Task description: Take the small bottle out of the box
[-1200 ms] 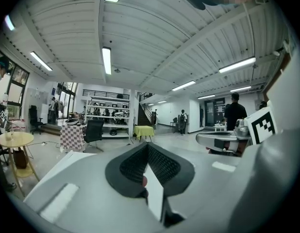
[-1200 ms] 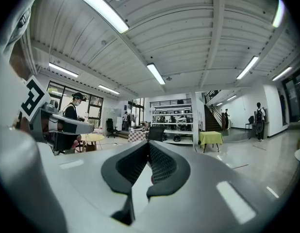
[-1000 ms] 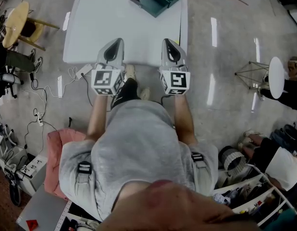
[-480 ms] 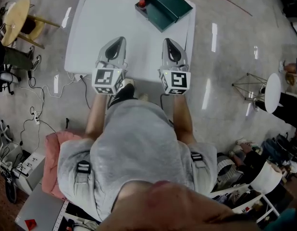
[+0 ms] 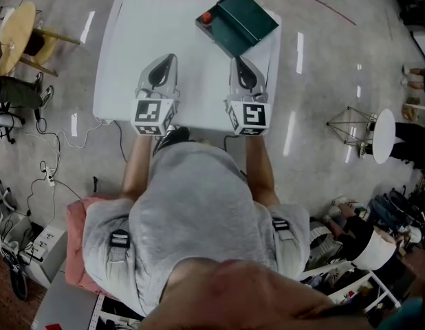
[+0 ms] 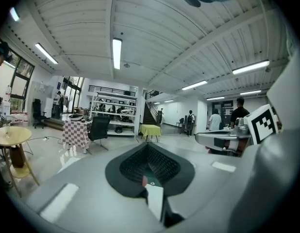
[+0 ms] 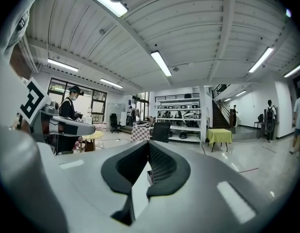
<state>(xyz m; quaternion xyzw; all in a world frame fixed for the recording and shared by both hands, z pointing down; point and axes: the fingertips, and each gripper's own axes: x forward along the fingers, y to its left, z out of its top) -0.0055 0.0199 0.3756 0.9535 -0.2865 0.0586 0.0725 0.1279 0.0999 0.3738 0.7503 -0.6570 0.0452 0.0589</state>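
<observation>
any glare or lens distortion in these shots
Head view: bright streaks of glare on the glossy floor, while the table is evenly lit. Left gripper view and right gripper view: strong fisheye bows the ceiling and its beams, and the corners go black.

Box (image 5: 240, 20) on far right corner of table (image 5: 150, 40); left gripper (image 5: 166, 59) and right gripper (image 5: 239, 61) over near half.

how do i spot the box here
Find the white table on the grey floor. At its far right corner sits the dark green box, the only dark thing lying on it, with a small red item at its left end.
</observation>
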